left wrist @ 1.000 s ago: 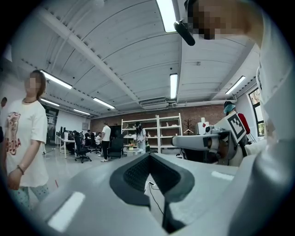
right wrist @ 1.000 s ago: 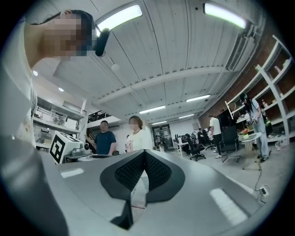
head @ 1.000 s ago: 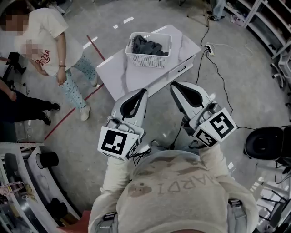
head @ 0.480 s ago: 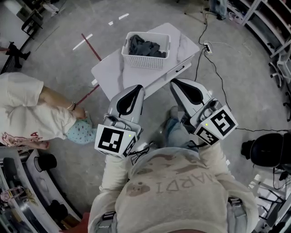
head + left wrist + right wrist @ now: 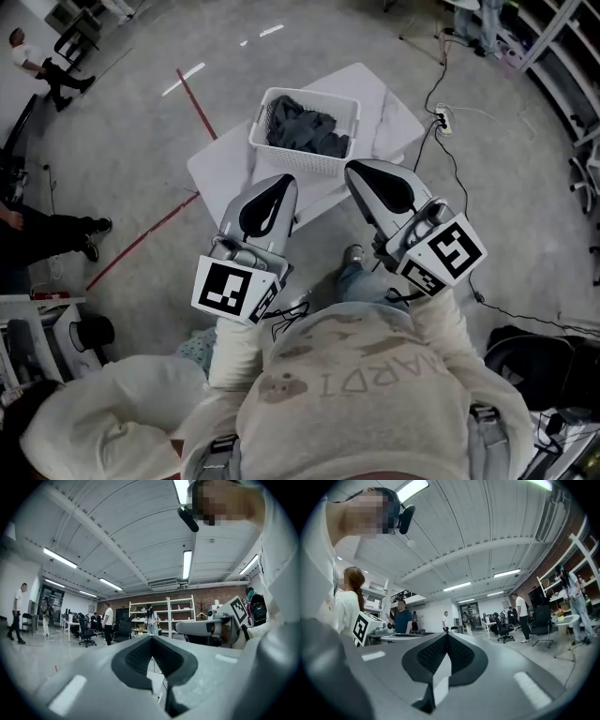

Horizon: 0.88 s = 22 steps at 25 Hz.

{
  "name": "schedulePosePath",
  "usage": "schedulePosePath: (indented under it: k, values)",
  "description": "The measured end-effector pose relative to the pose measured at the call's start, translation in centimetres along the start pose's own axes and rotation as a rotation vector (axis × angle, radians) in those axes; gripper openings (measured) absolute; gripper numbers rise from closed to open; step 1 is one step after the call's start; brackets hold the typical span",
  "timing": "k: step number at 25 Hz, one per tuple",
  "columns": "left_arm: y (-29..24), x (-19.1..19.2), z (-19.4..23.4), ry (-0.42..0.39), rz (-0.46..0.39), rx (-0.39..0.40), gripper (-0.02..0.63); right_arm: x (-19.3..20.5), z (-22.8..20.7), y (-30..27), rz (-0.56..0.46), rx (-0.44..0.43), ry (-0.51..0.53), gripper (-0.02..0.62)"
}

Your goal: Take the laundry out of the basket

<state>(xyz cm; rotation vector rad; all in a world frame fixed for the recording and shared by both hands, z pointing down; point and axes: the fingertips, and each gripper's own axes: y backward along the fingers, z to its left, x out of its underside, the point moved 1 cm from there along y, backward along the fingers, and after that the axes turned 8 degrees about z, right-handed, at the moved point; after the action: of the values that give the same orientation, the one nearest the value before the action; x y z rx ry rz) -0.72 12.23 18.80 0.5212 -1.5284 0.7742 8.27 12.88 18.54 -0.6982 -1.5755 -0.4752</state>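
A white slatted basket (image 5: 303,129) stands on a small white table (image 5: 385,116) ahead of me, and dark grey laundry (image 5: 302,126) is heaped inside it. My left gripper (image 5: 280,183) and right gripper (image 5: 359,171) are held side by side close to my chest, short of the table's near edge and apart from the basket. Both point up and outward. The left gripper (image 5: 151,640) has its jaws pressed together on nothing in its own view, which shows only ceiling and room. The right gripper (image 5: 446,637) is likewise shut and empty. Neither gripper view shows the basket.
A power strip (image 5: 441,120) and its cable lie on the floor right of the table. A red tape line (image 5: 141,239) runs across the floor at left. A person in pale clothes (image 5: 103,427) is bent over at my lower left, and another person (image 5: 37,230) sits at the left edge.
The table and basket have come a little closer to my grippers. The person in the pale shirt has gone from the upper left to my lower left. Both grippers stay shut.
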Motion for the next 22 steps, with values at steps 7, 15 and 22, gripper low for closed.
schedulePosePath:
  k: [7, 15, 22]
  values:
    - [-7.4, -2.2, 3.5, -0.003, 0.004, -0.098, 0.0, -1.9, -7.9, -3.3, 0.039, -0.11, 0.053, 0.028]
    - [-11.5, -2.8, 7.2, 0.028, 0.028, -0.183, 0.0, -1.7, -13.0, -6.3, 0.053, -0.193, 0.042, 0.028]
    - [-13.1, -2.1, 10.6, 0.016, 0.054, -0.193, 0.0, -0.5, -14.2, -9.2, 0.087, -0.198, 0.029, 0.028]
